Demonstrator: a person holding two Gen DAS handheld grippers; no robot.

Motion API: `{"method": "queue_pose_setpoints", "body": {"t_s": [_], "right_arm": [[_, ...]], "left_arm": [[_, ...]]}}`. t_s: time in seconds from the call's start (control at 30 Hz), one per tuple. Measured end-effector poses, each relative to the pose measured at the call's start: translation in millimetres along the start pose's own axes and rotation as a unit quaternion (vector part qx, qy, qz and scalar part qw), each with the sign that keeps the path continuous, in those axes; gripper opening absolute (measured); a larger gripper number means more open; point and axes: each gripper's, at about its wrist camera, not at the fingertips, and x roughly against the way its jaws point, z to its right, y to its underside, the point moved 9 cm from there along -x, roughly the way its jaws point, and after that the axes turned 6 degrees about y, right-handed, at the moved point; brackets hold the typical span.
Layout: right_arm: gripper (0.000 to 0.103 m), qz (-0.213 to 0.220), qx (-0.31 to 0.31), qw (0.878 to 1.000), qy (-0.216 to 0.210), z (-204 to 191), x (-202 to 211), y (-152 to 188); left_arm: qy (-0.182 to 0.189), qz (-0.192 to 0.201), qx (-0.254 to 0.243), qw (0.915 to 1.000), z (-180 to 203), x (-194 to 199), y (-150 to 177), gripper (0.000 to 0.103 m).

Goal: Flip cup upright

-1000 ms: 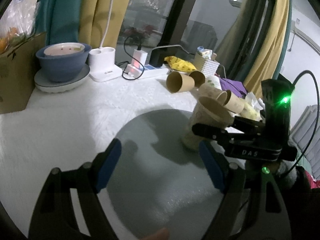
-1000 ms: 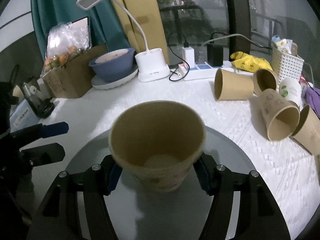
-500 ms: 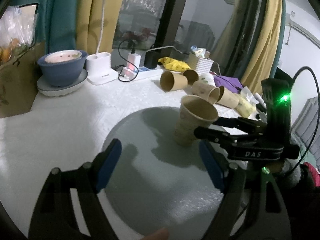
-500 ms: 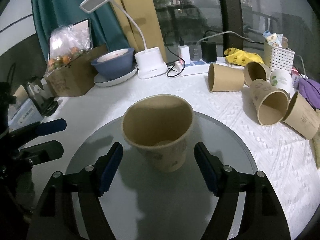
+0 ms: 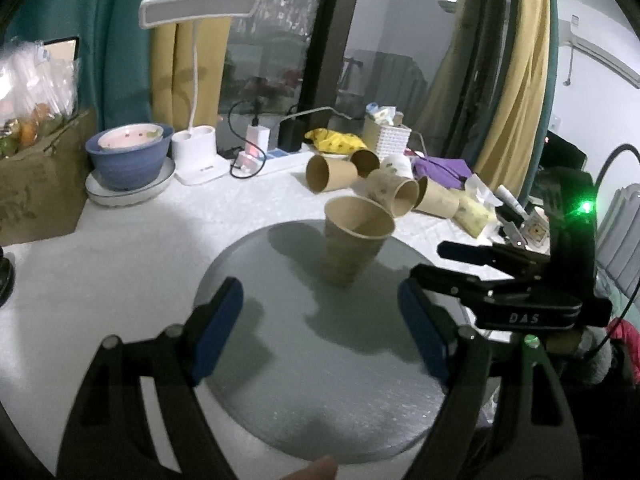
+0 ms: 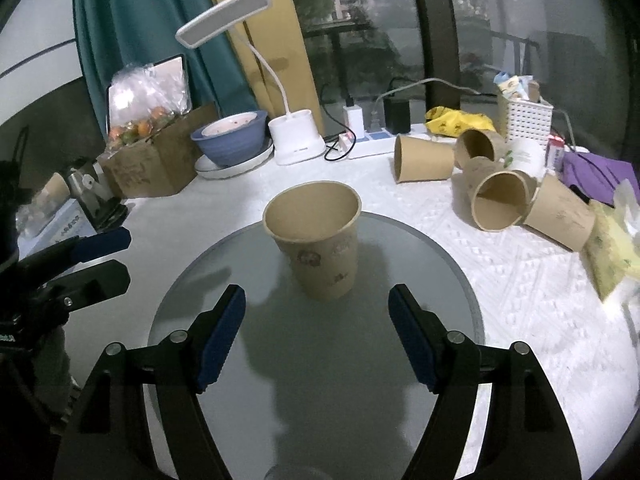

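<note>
A brown paper cup (image 6: 320, 236) stands upright, mouth up, on a round grey mat (image 6: 316, 360). It also shows in the left wrist view (image 5: 352, 240) on the same mat (image 5: 320, 380). My right gripper (image 6: 318, 332) is open and empty, a little short of the cup. My left gripper (image 5: 320, 332) is open and empty over the mat, nearer than the cup. The right gripper (image 5: 448, 264) shows at the right of the left wrist view, apart from the cup. The left gripper (image 6: 108, 256) shows at the left of the right wrist view.
Several brown paper cups (image 6: 496, 196) lie on their sides at the back right. A blue bowl on a plate (image 6: 232, 144), a white desk lamp (image 6: 296, 140), a power strip (image 6: 360, 140), a white basket (image 6: 524, 120) and a cardboard box (image 6: 156, 168) stand along the back.
My right gripper let go of the cup, opened and drew back. The cup stands free on the mat. The left gripper stayed open and pulled back a little.
</note>
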Motion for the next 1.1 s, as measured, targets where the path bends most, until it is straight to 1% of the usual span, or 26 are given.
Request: {"method": "queue_pose_setpoints", "body": {"t_s": [0.2,0.33,0.37,0.4,0.43,0.5,0.7,0.8,0.87,1.0,1.1], "right_arm": [[0.077,0.022,-0.001,1.000,0.011,3,30,-4],[0.077,0.045,0.002,0.999,0.023,6,55,-11],[0.077,0.051,0.002,0.998,0.025,6,62,-13],[0.077,0.056,0.002,0.998,0.027,7,67,-15],[0.077,0.063,0.001,0.998,0.029,9,75,-17],[0.077,0.072,-0.001,0.997,0.034,10,85,-20],[0.077,0.104,0.000,0.993,0.049,13,120,-30],[0.077,0.114,0.001,0.992,0.054,12,132,-35],[0.077,0.117,0.003,0.991,0.057,10,137,-36],[0.077,0.123,0.009,0.991,0.059,5,145,-38],[0.077,0.124,0.013,0.990,0.059,2,146,-39]], "left_arm": [[-0.008,0.008,-0.015,0.9998,16,12,-3,0.081],[-0.012,0.022,-0.023,0.9994,25,24,-10,0.082],[-0.014,0.028,-0.025,0.9992,28,28,-13,0.084],[-0.014,0.035,-0.026,0.9989,31,32,-15,0.091],[-0.015,0.043,-0.027,0.9986,34,37,-18,0.093],[-0.018,0.059,-0.030,0.9976,38,45,-24,0.094],[-0.050,0.086,-0.045,0.9940,47,64,-37,0.094],[-0.067,0.103,-0.050,0.9912,50,73,-42,0.094],[-0.076,0.120,-0.047,0.9888,51,82,-45,0.094],[-0.105,0.149,-0.041,0.9824,50,95,-47,0.094],[-0.112,0.151,-0.050,0.9809,53,97,-47,0.094]]}}
